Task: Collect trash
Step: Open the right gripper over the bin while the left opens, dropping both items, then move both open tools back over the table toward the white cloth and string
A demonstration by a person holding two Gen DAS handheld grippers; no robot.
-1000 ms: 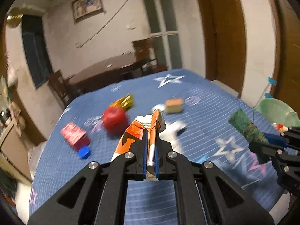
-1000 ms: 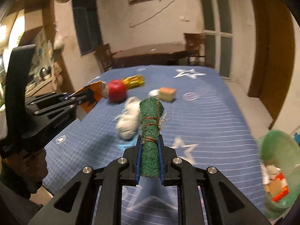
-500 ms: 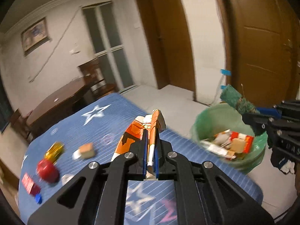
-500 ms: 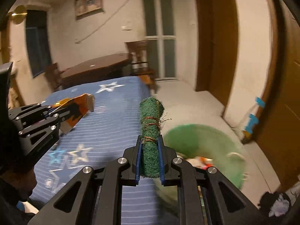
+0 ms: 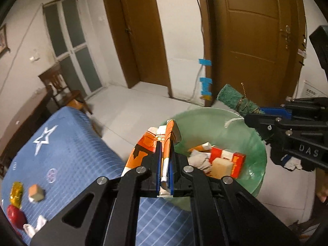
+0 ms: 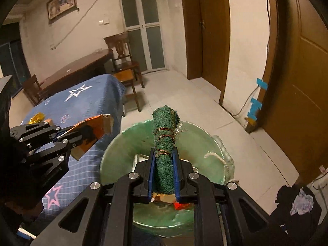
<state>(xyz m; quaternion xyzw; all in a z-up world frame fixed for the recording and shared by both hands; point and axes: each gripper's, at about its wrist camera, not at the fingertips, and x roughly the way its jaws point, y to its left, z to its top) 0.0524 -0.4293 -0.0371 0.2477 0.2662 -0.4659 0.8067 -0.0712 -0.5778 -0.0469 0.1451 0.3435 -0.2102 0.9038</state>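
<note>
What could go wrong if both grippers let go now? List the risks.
1. The flattened orange-and-white carton, clamped in the left gripper, hangs at the round green plastic bin's near rim beside the blue star-patterned tablecloth; released there, it might land outside.
2. The rolled green scouring pad tied with wire in the right gripper sits over the bin, but could roll or bounce out.

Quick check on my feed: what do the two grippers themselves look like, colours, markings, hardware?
Both are matte black, angular linkage frames with triangular cut-outs and round silver bolt heads. The left gripper and right gripper each have blue pads lining their fingers. The right gripper's side carries pale "DAS" lettering. No cables or sleeves are visible.
</note>
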